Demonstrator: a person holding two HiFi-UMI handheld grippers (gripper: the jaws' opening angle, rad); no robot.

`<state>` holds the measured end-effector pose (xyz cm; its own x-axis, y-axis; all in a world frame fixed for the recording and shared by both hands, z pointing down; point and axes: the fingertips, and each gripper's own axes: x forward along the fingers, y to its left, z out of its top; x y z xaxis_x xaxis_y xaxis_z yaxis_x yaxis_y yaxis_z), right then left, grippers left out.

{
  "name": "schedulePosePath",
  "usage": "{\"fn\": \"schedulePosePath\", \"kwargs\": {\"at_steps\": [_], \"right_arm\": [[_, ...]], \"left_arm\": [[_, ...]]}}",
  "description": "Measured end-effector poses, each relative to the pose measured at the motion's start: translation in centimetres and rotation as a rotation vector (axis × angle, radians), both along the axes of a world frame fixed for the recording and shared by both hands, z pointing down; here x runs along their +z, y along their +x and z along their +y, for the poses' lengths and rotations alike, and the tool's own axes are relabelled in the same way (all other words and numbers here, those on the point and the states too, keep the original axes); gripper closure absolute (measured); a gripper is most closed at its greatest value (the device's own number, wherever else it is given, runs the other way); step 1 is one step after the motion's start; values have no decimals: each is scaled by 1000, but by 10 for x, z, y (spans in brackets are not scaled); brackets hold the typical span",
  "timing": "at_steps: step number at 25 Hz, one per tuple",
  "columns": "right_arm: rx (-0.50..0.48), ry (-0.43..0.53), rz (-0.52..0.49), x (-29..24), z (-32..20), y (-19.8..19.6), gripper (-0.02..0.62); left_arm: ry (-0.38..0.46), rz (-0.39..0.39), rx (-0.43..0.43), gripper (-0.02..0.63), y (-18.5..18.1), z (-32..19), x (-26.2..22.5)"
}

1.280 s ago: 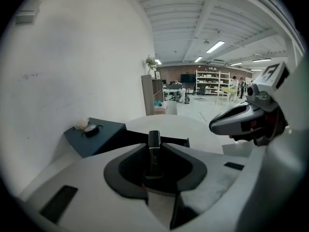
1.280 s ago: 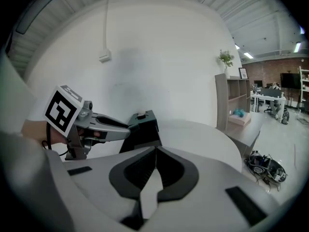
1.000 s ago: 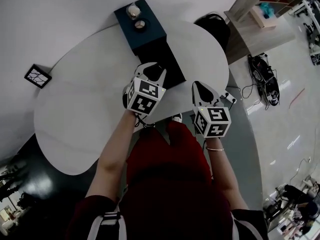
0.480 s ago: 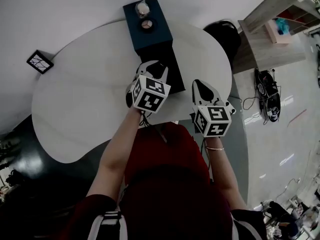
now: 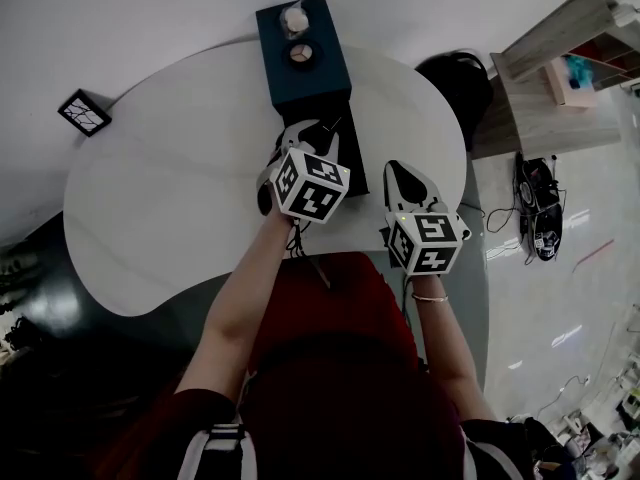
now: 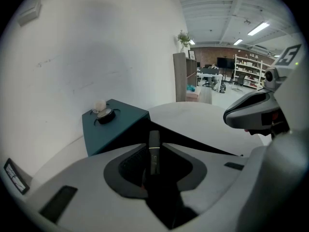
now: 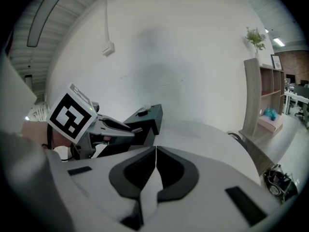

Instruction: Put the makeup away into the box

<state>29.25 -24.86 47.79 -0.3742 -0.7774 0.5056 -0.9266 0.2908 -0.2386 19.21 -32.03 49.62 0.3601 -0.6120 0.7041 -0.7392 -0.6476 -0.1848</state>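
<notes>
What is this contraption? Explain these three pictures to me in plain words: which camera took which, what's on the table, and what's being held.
There is no robot here. A person holds a hand-held gripper in each hand, and the cubes with black-and-white squares are part of those tools.

The top-down picture comes from a camera on the person's head. The other two come from cameras that ride on each gripper and look along its two jaws.

On the white table stands a teal box. A small white jar and a round case sit on top of it.

The left gripper clamps a slim dark stick between its jaws; it is probably a makeup item. The right gripper is shut, with nothing in it.
</notes>
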Motion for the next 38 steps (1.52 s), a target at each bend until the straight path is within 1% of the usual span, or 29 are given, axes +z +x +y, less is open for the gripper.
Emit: {"fn": "schedulePosePath", "kwargs": {"at_steps": [3,9,14,20,26,30,38], "right_arm": [[-10,-6,-1,2,-5,1,580],[-34,-13,-4,5,-14,0,580],[-47,-16,-7,6,-19,-1,580],[-57,-18,-10,7,-21,0,580],[-58,-19,-9,7,-21,3,580],[-58,-22,-9,8,-22,6,580],[-58,-31,-8,10,-21,9,580]], "left_arm": [[6,-34,-13,492,0,-4,3],[-11,-56,-34,492,1,-9,9],[-42,-82,-23,492,2,-8,12],[-86,-72,-23,492,9,-5,11],[-167,-52,-68,492,11,-4,21],[-175,-62,-77,492,10,-5,22],[-193,-112,-58,492,11,-3,28]]}}
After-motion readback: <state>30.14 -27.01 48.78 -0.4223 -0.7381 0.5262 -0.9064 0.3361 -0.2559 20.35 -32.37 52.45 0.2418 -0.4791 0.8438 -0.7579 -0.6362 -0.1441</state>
